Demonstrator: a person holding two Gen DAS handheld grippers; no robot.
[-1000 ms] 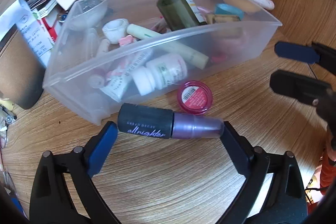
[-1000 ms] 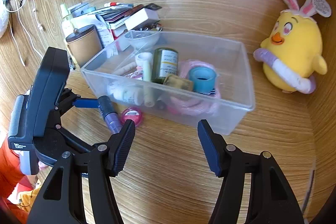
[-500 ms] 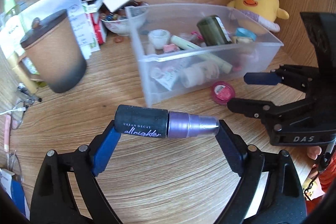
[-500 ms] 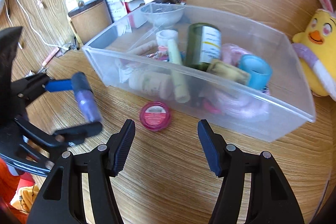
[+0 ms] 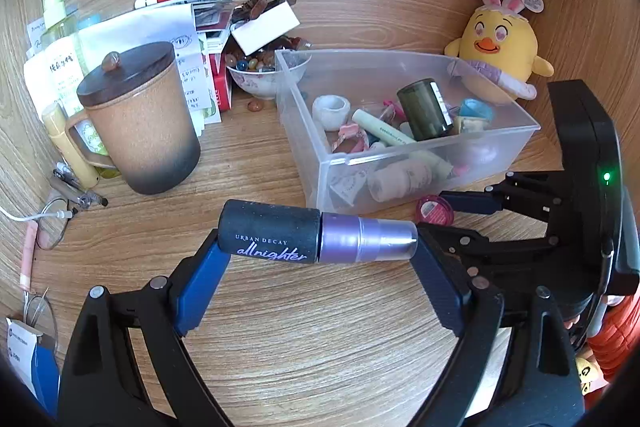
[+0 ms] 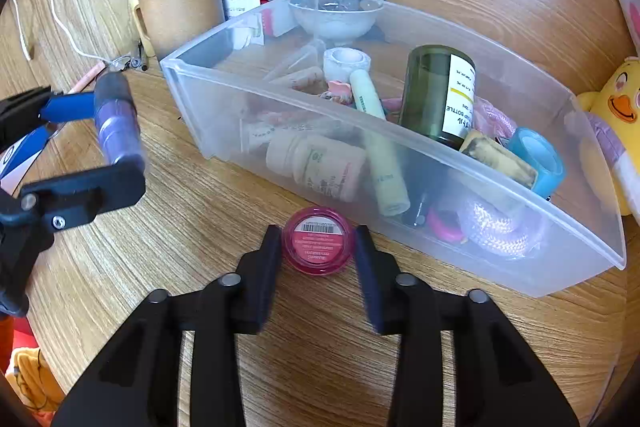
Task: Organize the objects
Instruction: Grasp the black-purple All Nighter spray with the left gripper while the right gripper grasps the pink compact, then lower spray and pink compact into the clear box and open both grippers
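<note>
**Spray bottle gripped, pink pot between closing jaws**

In our left gripper [image 5: 318, 247] we clamp a spray bottle [image 5: 316, 237] end to end, above the wooden desk [image 5: 320, 347]: a matte black body lettered "allnighter" and a metallic purple cap. Our right gripper [image 6: 318, 247] is closing around a small round pink pot [image 6: 318, 241] with a barcode label, which sits on the desk just beside the clear plastic bin [image 6: 520, 267]; we cannot tell whether the pads touch it. The bin holds assorted cosmetics and a dark green bottle [image 6: 436, 95].
</note>
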